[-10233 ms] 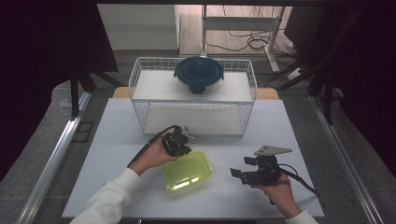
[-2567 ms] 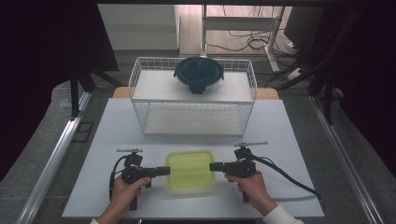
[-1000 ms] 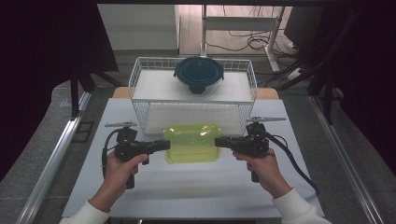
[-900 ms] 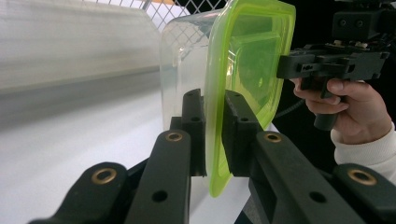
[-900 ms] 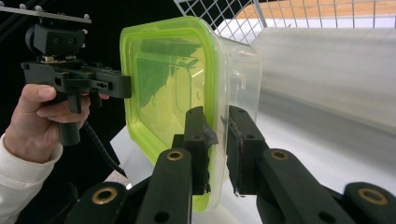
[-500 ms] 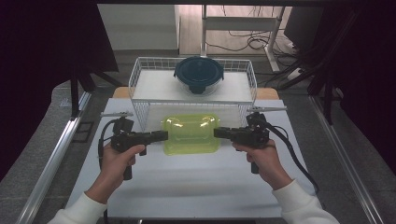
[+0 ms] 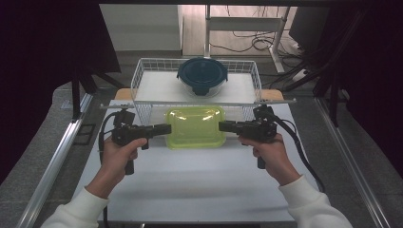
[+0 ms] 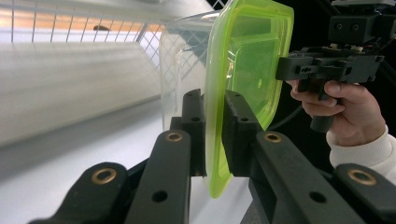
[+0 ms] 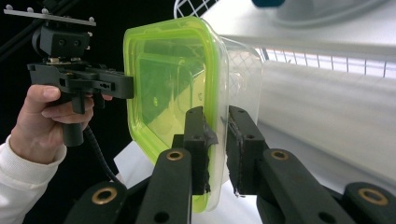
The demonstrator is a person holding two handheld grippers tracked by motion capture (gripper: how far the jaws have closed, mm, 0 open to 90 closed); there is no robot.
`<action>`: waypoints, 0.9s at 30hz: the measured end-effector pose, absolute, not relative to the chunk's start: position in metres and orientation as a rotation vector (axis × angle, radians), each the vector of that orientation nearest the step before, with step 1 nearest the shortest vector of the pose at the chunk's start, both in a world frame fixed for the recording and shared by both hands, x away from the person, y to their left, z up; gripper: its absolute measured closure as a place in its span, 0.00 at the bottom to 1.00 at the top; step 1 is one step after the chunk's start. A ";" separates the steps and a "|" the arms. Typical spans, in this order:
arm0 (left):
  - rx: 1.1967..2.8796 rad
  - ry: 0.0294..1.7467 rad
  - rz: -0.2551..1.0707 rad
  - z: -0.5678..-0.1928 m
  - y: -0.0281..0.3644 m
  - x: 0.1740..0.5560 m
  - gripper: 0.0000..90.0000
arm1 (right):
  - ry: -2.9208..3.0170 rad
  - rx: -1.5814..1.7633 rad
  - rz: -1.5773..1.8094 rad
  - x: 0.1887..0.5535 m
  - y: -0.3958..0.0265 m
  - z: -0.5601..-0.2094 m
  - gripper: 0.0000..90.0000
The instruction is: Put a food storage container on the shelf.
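The white wire basket (image 7: 142,90) stands straight ahead, its front wall just behind the clear lidded container with the lime-green lid (image 7: 195,126). Inside it, a round dark-blue lidded bowl (image 7: 202,76) takes the middle, with bare floor on either side. The white surface (image 7: 190,185) nearer the person lies open.

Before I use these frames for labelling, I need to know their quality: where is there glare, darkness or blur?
High view: sharp on the white table, surroundings nearly black. Left gripper view: the wire basket is washed out and soft; the green-lidded container is crisp. Right gripper view: bright glare on the basket side, dark behind the left gripper.
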State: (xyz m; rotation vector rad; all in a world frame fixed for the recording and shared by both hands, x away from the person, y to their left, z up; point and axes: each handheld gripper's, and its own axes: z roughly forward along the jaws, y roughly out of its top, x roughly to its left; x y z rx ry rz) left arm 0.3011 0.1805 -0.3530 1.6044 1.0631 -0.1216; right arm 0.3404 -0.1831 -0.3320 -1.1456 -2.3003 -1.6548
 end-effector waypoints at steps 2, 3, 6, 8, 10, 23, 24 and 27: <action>1.603 1.046 -0.116 -0.345 0.182 0.304 0.90 | -2.288 -1.146 -1.672 0.343 -0.183 -0.325 0.86; 1.603 1.046 -0.116 -0.345 0.182 0.304 0.90 | -2.288 -1.146 -1.672 0.343 -0.183 -0.325 0.86; 1.604 1.035 -0.106 -0.336 0.182 0.306 0.90 | -2.280 -1.137 -1.699 0.344 -0.184 -0.316 0.86; 1.609 1.030 -0.099 -0.331 0.181 0.308 0.90 | -2.288 -1.138 -1.701 0.345 -0.184 -0.311 0.86; 1.606 1.024 -0.090 -0.325 0.180 0.311 0.90 | -2.290 -1.140 -1.709 0.346 -0.184 -0.308 0.86; 1.610 0.983 -0.072 -0.287 0.183 0.341 0.90 | -2.284 -1.132 -1.773 0.372 -0.184 -0.270 0.86; 1.611 0.968 -0.061 -0.280 0.183 0.347 0.90 | -2.284 -1.135 -1.778 0.375 -0.184 -0.265 0.86; 1.613 0.953 -0.056 -0.272 0.182 0.353 0.90 | -2.282 -1.133 -1.790 0.380 -0.184 -0.260 0.86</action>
